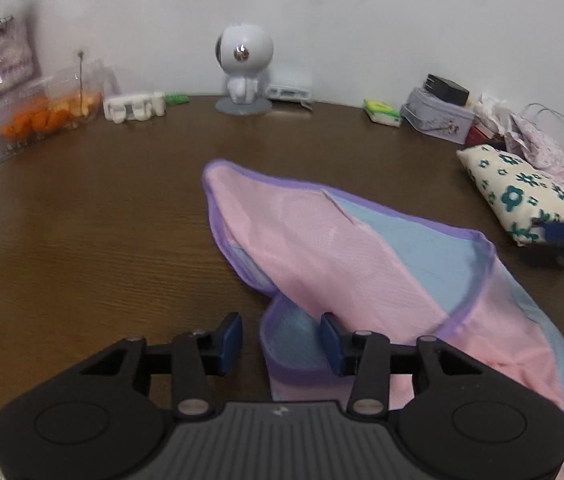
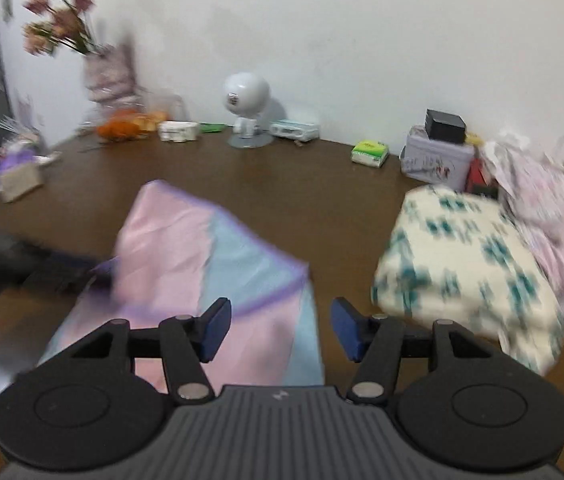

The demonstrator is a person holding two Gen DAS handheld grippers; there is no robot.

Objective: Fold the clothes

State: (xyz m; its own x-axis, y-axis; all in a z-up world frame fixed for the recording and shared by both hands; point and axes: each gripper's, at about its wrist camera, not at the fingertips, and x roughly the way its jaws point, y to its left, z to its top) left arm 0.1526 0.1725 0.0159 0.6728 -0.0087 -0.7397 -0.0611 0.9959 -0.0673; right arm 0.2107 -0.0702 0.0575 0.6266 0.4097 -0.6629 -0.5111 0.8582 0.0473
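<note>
A pink and light-blue garment (image 1: pixel 322 248) with purple trim lies crumpled on the brown wooden table (image 1: pixel 82 220). My left gripper (image 1: pixel 281 342) hovers over its near left edge. The jaws stand apart; a fold of the trim lies under the gap and the pads do not press on it. In the right wrist view the same garment (image 2: pixel 210 256) spreads below my right gripper (image 2: pixel 281 330), which is open over its right edge with nothing pinched. A dark blur at the garment's left side is the left gripper (image 2: pixel 42 264).
A folded cream cloth with teal flowers (image 2: pixel 466 272) lies to the right, beside a heap of pink patterned clothes (image 2: pixel 554 200). Along the wall stand a white round-headed figure (image 1: pixel 244 64), a lilac tin (image 1: pixel 438 116), a tissue pack (image 1: pixel 382 112) and a bowl of oranges (image 1: pixel 50 112).
</note>
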